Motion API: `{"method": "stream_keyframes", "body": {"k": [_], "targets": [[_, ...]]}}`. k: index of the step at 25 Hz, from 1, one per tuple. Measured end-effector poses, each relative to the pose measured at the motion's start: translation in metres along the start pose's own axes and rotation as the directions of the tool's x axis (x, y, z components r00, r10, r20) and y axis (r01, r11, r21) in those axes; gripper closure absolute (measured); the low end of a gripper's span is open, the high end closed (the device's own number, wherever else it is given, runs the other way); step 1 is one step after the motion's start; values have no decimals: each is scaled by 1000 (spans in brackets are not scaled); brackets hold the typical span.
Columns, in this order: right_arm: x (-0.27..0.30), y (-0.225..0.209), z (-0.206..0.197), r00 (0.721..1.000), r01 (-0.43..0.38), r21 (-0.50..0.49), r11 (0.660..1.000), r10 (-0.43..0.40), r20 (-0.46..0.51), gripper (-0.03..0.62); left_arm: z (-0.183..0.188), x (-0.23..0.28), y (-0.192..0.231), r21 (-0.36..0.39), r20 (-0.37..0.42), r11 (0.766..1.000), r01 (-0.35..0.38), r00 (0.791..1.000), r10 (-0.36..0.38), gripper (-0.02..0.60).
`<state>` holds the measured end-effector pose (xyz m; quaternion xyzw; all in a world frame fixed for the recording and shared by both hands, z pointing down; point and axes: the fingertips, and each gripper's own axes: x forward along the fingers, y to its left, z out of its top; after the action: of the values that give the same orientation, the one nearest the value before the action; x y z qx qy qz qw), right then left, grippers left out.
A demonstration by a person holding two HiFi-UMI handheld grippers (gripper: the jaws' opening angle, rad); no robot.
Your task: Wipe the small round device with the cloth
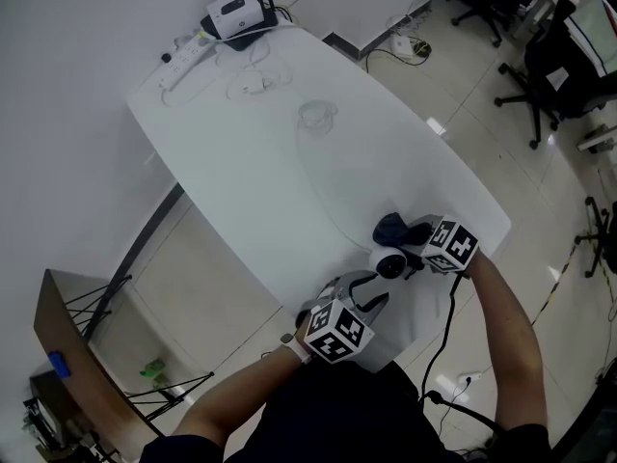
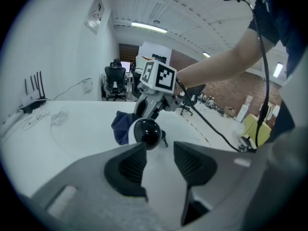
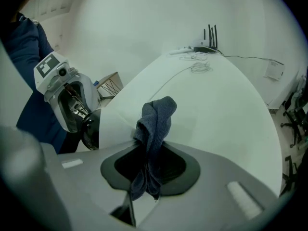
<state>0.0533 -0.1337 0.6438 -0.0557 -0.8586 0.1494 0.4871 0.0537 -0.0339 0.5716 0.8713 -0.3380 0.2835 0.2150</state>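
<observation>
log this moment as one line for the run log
left tongs: open, empty, just short of device | right tongs: shut on cloth | device: on table, cloth beside it

Left gripper [image 1: 374, 290], at 6 o'clock in the head view, points toward 1 o'clock, jaws apart and gripping nothing. Right gripper [image 1: 415, 237], at its 2 o'clock, points toward 9 o'clock, clamped on a dark blue cloth [image 3: 154, 124].
</observation>
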Motion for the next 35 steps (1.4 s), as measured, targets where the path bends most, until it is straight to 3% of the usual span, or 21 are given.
{"method": "stream_keyframes", "body": {"k": [4,8,11,14,18,22,26,30,35], "targets": [[11,-6,-4,998,58,63,996,-57,-21,508,-6,2,-1,-6,-10,1000,-8,1000,8,405],[0,-9,-6,983,170,163,972,-178,38,508,-11,-6,1,-36,-10,999,-15,1000,14,404],[-27,-11,-4,947,248,277,928,-292,131,508,-18,-16,6,-56,-5,998,-24,1000,24,405],[-67,-5,1,881,290,407,866,-407,239,510,-22,-20,12,-88,6,996,-29,1000,30,405],[-119,22,16,780,275,524,806,-506,369,510,-21,-25,15,-88,18,995,-44,999,46,405],[-143,57,34,714,261,549,794,-541,443,510,-15,-28,14,-74,29,996,-50,998,52,405],[-131,82,49,680,228,546,806,-533,503,510,-9,-29,10,-68,34,997,-42,998,45,405],[-98,84,50,691,227,550,804,-531,491,510,-13,-29,14,-71,27,997,-42,999,44,405],[-100,69,37,648,152,664,732,-581,492,510,-15,-28,21,-95,19,994,-46,999,48,405]]}}
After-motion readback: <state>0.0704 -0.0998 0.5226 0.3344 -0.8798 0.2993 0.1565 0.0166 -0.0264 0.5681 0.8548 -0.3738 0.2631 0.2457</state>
